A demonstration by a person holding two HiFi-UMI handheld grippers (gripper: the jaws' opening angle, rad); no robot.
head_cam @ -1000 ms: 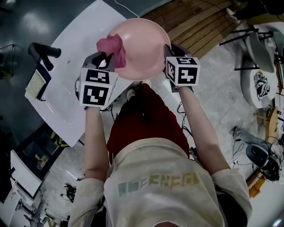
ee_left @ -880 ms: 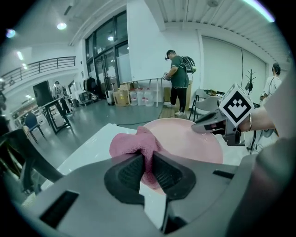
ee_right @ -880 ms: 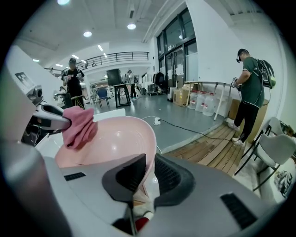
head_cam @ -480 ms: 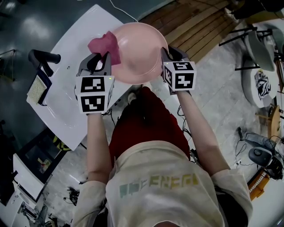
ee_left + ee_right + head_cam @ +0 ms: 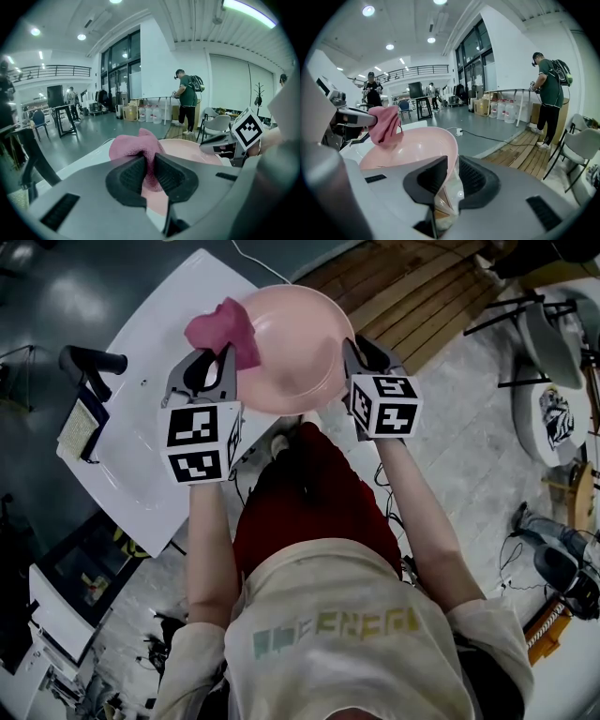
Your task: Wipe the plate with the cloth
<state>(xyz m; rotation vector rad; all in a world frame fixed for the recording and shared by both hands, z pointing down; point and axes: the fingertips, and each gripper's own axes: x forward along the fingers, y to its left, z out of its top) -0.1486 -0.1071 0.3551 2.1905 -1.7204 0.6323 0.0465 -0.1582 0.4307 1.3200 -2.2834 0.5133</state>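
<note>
Two grippers, both loaded

Left gripper [image 5: 214, 357]: jaws nearly together, pinching a fold of the pink cloth [image 5: 220, 326]. The rest of the cloth bunches up above the jaws, at the plate's left rim. Cloth looks soft and floppy, light; it should drape and drag, so a bunched grip near the middle suits wiping.

Plate [image 5: 295, 343]: pink, shallow, bowl-like, held up in the air over the white table [image 5: 150, 362]. Looks stiff, smooth and probably slick, likely plastic and light.

Right gripper [image 5: 356, 351]: jaws closed down on the plate's right rim, one inside, one outside. An edge grip only, so hard wiping could pivot the plate or slip it.
</note>
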